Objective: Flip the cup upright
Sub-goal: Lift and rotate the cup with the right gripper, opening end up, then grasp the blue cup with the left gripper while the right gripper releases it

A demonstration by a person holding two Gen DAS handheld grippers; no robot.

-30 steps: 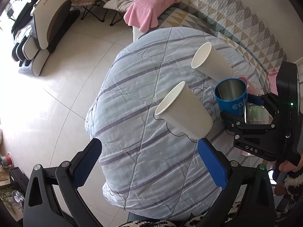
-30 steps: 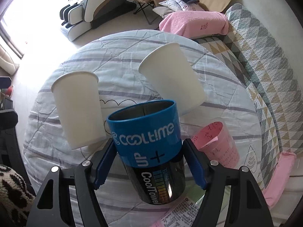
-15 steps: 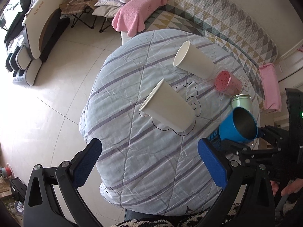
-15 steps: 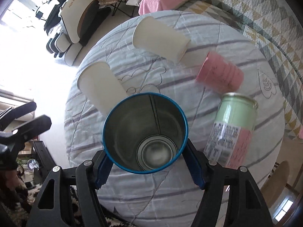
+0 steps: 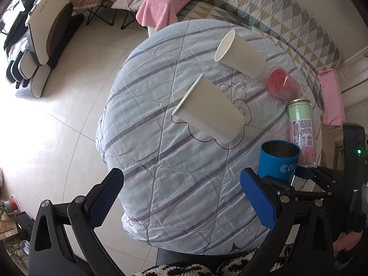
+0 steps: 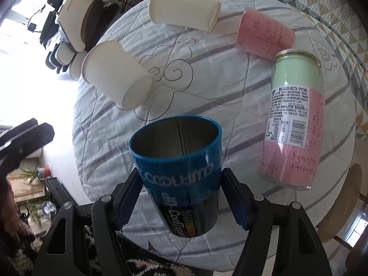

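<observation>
On striped quilted table [image 5: 174,179], right tongs [image 6: 181,197] clamp blue cup [image 6: 177,161], left tongs [image 5: 181,197] wide, tiled floor [image 5: 57,115]

Bare quilt [image 5: 174,184] lies open ahead of the left gripper [image 5: 181,197], while the near paper cup [image 5: 209,112], far paper cup [image 5: 241,55], pink cup [image 5: 284,85] and glass jar [image 5: 301,128] crowd the far right side.

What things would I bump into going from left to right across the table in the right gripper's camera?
Near paper cup → far paper cup → pink cup → glass jar. The blue cup in the right gripper overlaps the middle, so I left it out.
</observation>
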